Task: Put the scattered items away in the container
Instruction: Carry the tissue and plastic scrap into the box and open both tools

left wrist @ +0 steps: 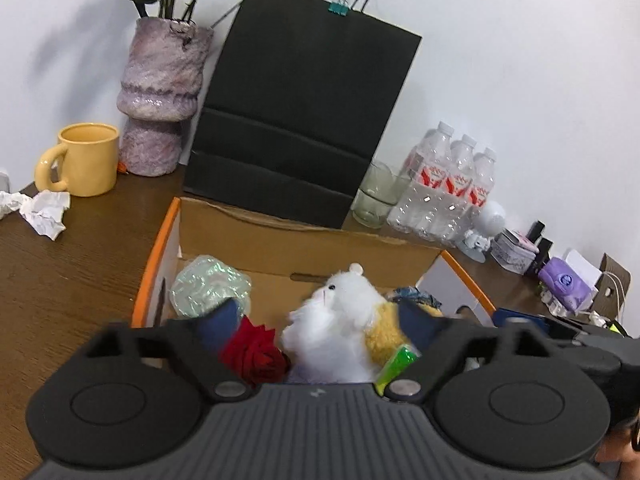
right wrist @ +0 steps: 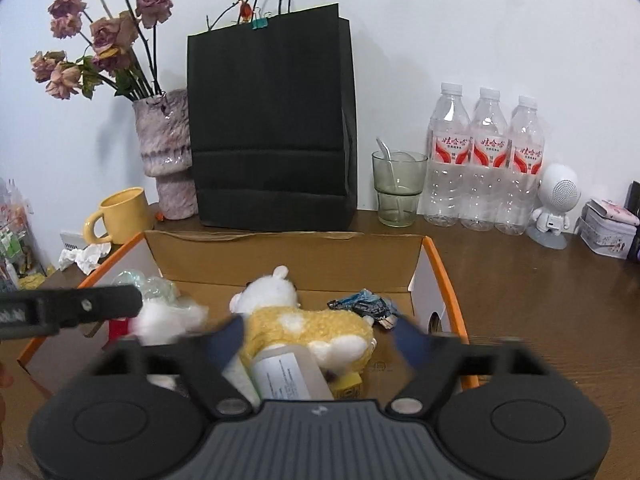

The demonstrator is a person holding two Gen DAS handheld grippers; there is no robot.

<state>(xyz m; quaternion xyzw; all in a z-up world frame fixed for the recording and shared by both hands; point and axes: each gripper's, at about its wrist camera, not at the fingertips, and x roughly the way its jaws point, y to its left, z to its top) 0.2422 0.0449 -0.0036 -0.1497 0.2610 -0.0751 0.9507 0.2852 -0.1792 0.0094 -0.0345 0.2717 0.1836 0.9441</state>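
An open cardboard box (left wrist: 304, 240) with orange-edged flaps (right wrist: 444, 276) holds a white and yellow plush toy (left wrist: 344, 316) (right wrist: 304, 320), a red rose (left wrist: 256, 356), a crumpled clear wrap (left wrist: 208, 284), a dark foil wrapper (right wrist: 366, 304) and a pale bottle with a label (right wrist: 290, 376). My left gripper (left wrist: 320, 320) is open above the box, its fingers either side of the plush. My right gripper (right wrist: 320, 332) is open above the box, its fingers spread wide over the plush and bottle. The left gripper's body shows in the right wrist view (right wrist: 72, 310).
On the brown table (right wrist: 540, 300) stand a black paper bag (right wrist: 272, 128), a purple vase with dried flowers (right wrist: 164, 152), a yellow mug (left wrist: 86, 160), crumpled tissue (left wrist: 44, 208), a glass with a spoon (right wrist: 398, 188), three water bottles (right wrist: 486, 160), a white figurine (right wrist: 556, 204) and a tin (right wrist: 610, 228).
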